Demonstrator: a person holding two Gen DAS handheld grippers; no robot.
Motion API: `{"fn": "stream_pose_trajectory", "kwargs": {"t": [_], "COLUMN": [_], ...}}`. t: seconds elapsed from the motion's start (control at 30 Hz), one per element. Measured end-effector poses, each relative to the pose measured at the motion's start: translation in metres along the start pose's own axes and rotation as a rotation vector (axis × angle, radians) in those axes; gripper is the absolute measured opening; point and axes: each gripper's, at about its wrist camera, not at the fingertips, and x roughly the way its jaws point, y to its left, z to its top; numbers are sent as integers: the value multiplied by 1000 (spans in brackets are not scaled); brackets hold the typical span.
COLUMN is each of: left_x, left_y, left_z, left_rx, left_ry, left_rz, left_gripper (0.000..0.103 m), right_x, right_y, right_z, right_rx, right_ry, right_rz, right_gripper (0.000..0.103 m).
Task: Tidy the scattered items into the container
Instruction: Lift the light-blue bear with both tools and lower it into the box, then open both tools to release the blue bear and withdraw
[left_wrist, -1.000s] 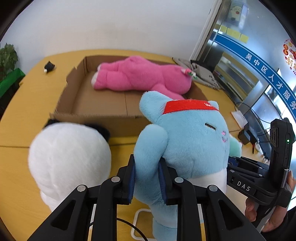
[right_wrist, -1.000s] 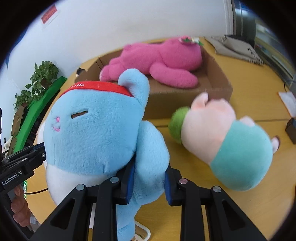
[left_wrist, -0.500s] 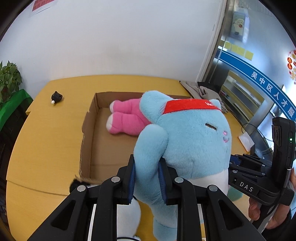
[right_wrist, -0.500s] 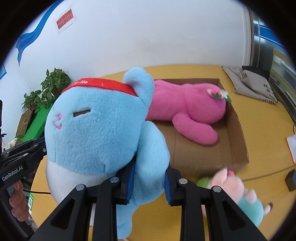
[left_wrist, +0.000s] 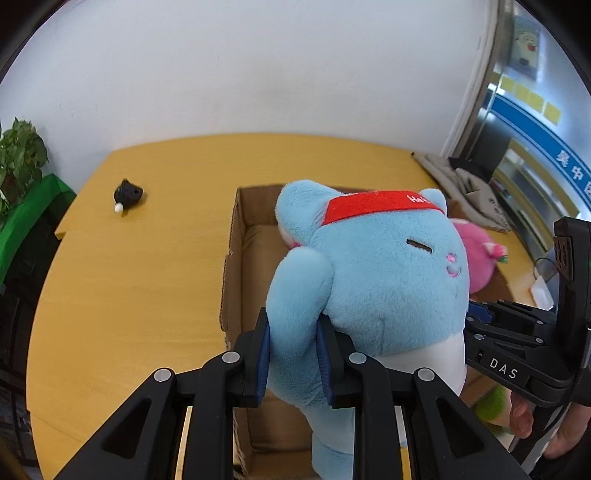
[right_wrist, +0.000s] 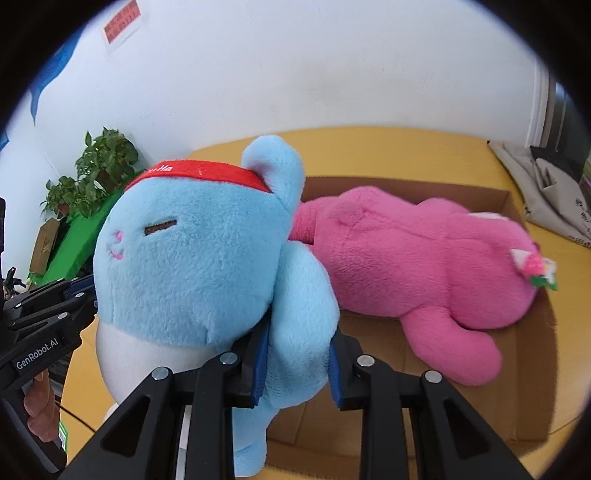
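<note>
Blue plush toy held above the cardboard box, each arm pinched by the left gripper and right gripper; pink plush lies inside.

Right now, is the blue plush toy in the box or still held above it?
Held above it: the blue plush toy hangs over the cardboard box, each arm clamped between gripper fingers.

A blue plush cat with a red headband, closed eye and white belly fills the frame centre, upright, over the open cardboard box. Behind it, a pink plush toy lies lengthwise inside the box, centre-right of the right wrist view.
</note>
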Motion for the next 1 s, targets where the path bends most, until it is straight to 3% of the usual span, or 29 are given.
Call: {"fn": "stream_pose_trajectory", "kwargs": {"t": [0.23, 0.5, 0.6, 0.63, 0.67, 0.7, 0.77, 0.8, 0.9, 1.0], "left_x": [72, 75, 59, 47, 36, 23, -12, -29, -69, -95], "left_y": [26, 21, 19, 17, 15, 11, 2, -1, -17, -43], "left_z": [-7, -20, -24, -26, -28, -30, -39, -45, -64, -85], "left_rx": [-31, 17, 1, -1, -2, 2, -22, -42, -101, -101], "left_ry": [126, 156, 135, 112, 88, 59, -2, -24, -57, -88], "left_rz": [42, 109, 120, 130, 146, 178, 194, 178, 82, 65], "left_gripper": [23, 26, 30, 32, 43, 52, 82, 86, 91, 99], "right_x": [88, 66, 49, 43, 37, 31, 19, 14, -18, -54], "right_y": [-6, -6, -10, -12, -13, -15, -18, -19, -24, -28], "right_z": [-7, -24, -34, -37, -40, -43, -49, -52, -66, -80], "right_rx": [52, 19, 13, 11, 9, 6, 2, 0, -1, -12], "right_ry": [144, 102, 66, 54, 42, 30, 6, -6, -68, -115], "right_rz": [10, -57, -96, -110, -123, -136, -162, -175, -223, -243], "right_gripper": [25, 28, 42, 55, 75, 84, 98, 103, 103, 103]}}
